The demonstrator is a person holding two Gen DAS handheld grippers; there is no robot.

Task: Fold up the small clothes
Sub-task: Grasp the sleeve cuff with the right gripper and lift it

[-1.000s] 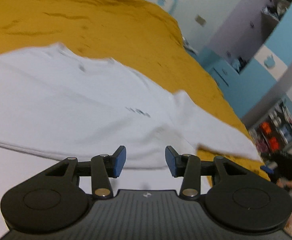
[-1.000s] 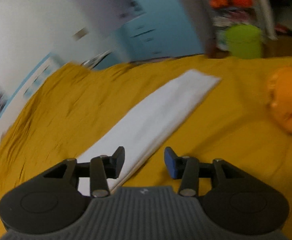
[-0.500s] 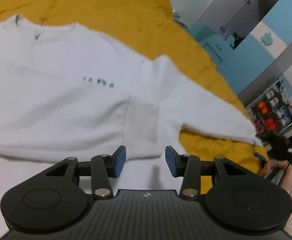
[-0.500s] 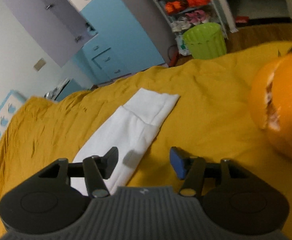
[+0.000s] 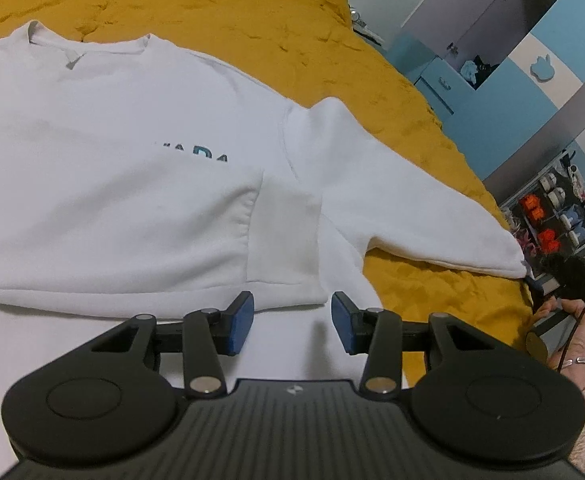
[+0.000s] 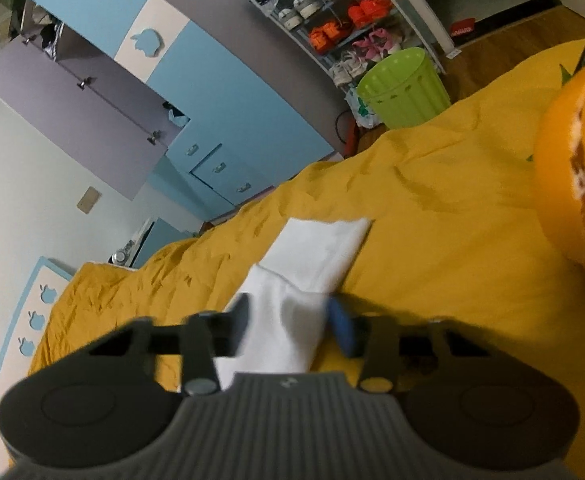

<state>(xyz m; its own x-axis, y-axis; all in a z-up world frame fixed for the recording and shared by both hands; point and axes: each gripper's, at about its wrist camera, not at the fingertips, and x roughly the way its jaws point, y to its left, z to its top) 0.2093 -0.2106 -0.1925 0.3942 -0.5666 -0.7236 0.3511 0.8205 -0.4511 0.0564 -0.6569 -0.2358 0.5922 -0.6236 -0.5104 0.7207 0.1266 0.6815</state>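
Garment: a white sweatshirt [image 5: 104,152] lies flat, front up, on the bed [image 5: 252,12] with its mustard-yellow cover; the collar is at the far end from the left fingers, and part of a printed word shows on the chest.

Folded so far: one sleeve appears to be laid across the chest, its cuff [image 5: 284,240] ending just ahead of the left fingers and covering the lower half of the print. That is the only fold visible.

Still to do: the other sleeve [image 5: 404,200] stretches out unfolded, ahead and to the right of the left fingers, towards the bed edge. It needs bringing in, then the body needs folding, so I judge the task to be early, well short of half done.

Left gripper [image 5: 291,320]: fingers spread apart and empty, hovering just above the hem area, with cloth beneath and ahead of them.

Right gripper [image 6: 288,326]: fingers parted with the sleeve end [image 6: 312,256] lying between them; the cuff extends beyond the tips. The view is blurred, so I cannot tell whether the pads touch the cloth; they do not look clamped.

Nearby: a large orange object [image 6: 572,176] to the right of the right fingers, partly cut off by the frame edge.

Beyond the bed: a green bin [image 6: 406,90].
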